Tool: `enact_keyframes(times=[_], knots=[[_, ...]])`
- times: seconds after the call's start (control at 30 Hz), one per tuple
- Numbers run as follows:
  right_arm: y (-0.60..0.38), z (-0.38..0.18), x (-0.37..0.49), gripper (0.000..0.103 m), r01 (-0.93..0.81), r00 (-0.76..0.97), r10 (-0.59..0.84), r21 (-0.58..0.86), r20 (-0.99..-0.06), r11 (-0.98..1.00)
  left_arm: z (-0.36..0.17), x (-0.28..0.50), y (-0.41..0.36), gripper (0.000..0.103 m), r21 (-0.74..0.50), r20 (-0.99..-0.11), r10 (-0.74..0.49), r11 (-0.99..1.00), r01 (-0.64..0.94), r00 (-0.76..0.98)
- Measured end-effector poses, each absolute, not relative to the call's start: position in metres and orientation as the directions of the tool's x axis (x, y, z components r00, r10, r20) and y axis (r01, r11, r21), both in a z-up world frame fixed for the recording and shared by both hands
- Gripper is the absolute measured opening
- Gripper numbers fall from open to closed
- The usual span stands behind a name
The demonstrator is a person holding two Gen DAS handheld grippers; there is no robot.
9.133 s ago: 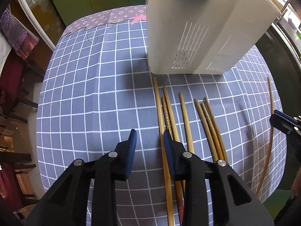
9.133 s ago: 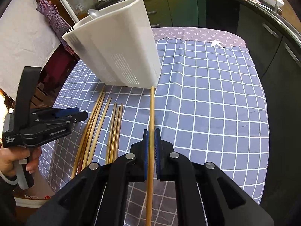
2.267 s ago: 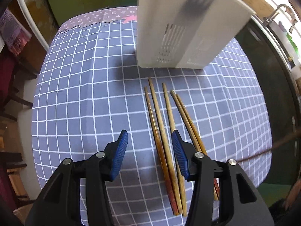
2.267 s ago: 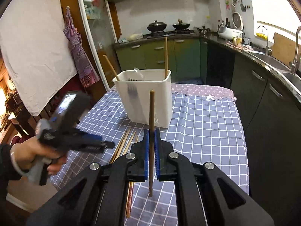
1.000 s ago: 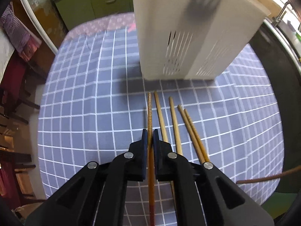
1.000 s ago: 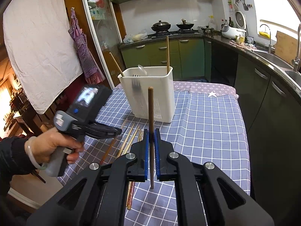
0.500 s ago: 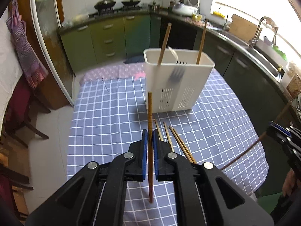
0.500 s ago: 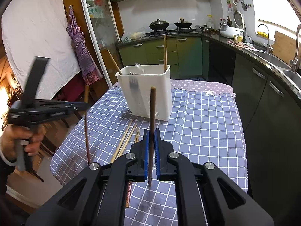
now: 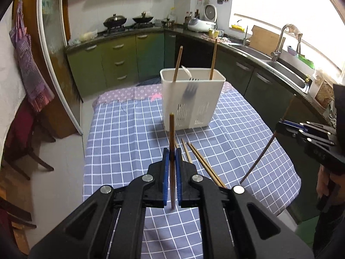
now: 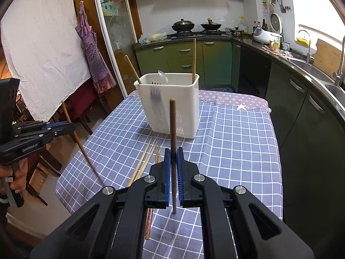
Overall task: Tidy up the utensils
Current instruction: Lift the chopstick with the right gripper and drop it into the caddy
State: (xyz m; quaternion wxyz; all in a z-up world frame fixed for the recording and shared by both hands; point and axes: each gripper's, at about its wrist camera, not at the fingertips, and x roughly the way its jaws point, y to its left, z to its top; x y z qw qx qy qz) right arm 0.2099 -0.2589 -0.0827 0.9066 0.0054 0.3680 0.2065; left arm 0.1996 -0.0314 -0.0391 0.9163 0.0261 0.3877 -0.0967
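My own black arms cover the near ends of the loose chopsticks (image 9: 201,158) on the bench (image 9: 120,151). The fork (image 10: 155,99) shows only as a blur through the white holder (image 10: 185,108). My left hand (image 10: 18,176) is cut by the edge.

Your left gripper (image 9: 170,157) is no longer open and low over the table. About two seconds ago its jaws stood wide over the chopsticks on the checked cloth (image 9: 120,142). Now they are pinched tight on one chopstick (image 9: 171,138), and that stick is up off the cloth and points to 12 o'clock in the left wrist view. Only four loose chopsticks (image 9: 194,153) lie there now, where five lay before. The white holder (image 9: 192,103) filled the top of your left view a second ago; now it looks small and far, and you see the whole kitchen behind it.
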Motion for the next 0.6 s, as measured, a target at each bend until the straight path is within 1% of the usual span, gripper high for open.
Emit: enact_keyframes(times=[0.17,0.3,0.4,0.5,0.6], knots=[[-0.249,-0.062,0.221,0.006,-0.392,0.645,0.392,0.157,-0.656,0.907,-0.039,0.200,-0.033,0.006,-0.018,-0.710,-0.166,0.976,0.217,0.685],[-0.246,-0.035,0.232,0.006,-0.404,0.659,0.409,0.162,-0.631,0.900,-0.039,0.202,-0.033,0.006,-0.021,-0.710,-0.174,0.974,0.227,0.683],[-0.244,0.000,0.244,0.006,-0.413,0.685,0.428,0.170,-0.590,0.895,-0.038,0.203,-0.032,0.006,-0.022,-0.712,-0.180,0.972,0.235,0.679],[-0.245,0.045,0.265,0.007,-0.417,0.718,0.457,0.201,-0.525,0.886,-0.038,0.203,-0.033,0.006,-0.021,-0.713,-0.183,0.971,0.240,0.677],[-0.245,0.080,0.290,0.007,-0.393,0.761,0.448,0.217,-0.468,0.894,-0.037,0.202,-0.033,0.006,-0.019,-0.715,-0.186,0.969,0.248,0.674]])
